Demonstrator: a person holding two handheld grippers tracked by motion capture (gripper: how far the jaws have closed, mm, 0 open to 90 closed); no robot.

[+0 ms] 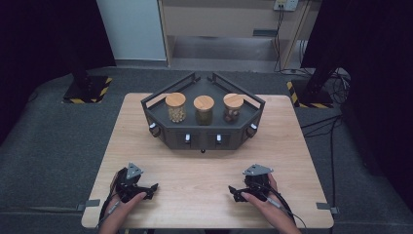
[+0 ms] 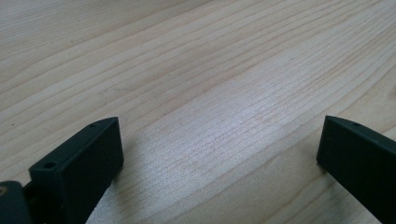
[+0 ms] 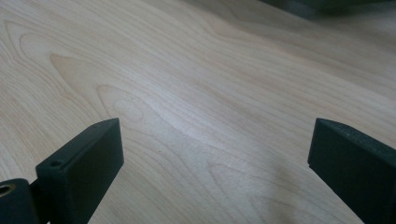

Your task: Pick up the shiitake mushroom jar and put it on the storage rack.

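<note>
A dark angular tray (image 1: 163,100) stands at the far middle of the wooden table (image 1: 204,170). On it are three glass jars with wooden lids in a row: a left jar (image 1: 176,107) with pale contents, a middle jar (image 1: 203,109) with greenish contents and a right jar (image 1: 233,107) with dark contents. My left gripper (image 1: 150,190) rests near the front left of the table. My right gripper (image 1: 235,193) rests near the front right. In both gripper views the black jaws stand wide apart, left gripper (image 2: 219,140) and right gripper (image 3: 215,140), over bare wood with nothing between them.
The tray's front face carries small white knobs (image 1: 187,138). Beyond the table lie a grey floor (image 1: 48,141), black stands with yellow-striped bases (image 1: 87,90) and loose cables (image 1: 321,122) at the right. Bare wood lies between the grippers and the tray.
</note>
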